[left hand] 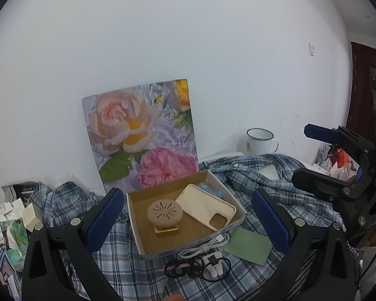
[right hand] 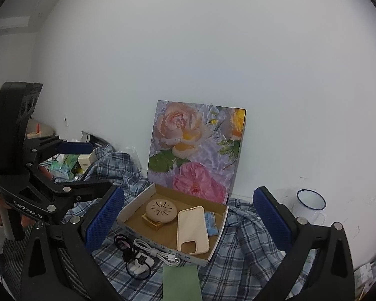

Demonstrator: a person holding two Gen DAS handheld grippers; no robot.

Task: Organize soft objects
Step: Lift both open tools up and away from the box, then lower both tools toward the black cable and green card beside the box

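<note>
An open cardboard box (left hand: 137, 215) (right hand: 135, 208) sits on a blue plaid cloth (left hand: 258, 175) (right hand: 240, 240). It holds a cream phone case (left hand: 203, 205) (right hand: 191, 228), a round beige perforated object (left hand: 166, 212) (right hand: 161, 210) and a small blue packet (right hand: 211, 223). In front lie a white cable (left hand: 208, 245) (right hand: 155, 252), black hair ties (left hand: 183, 268) (right hand: 124, 245) and a green cloth (left hand: 249, 245) (right hand: 180, 283). My left gripper (left hand: 188, 218) is open above the box and shows at the left in the right wrist view (right hand: 70, 160). My right gripper (right hand: 188, 220) is open too, seen at the right in the left wrist view (left hand: 310, 153).
A floral picture board (left hand: 143, 135) (right hand: 195, 148) leans on the white wall behind the box. A white enamel mug (left hand: 260, 141) (right hand: 310, 205) stands at the right. Small boxes and packets (left hand: 10, 223) are piled at the left.
</note>
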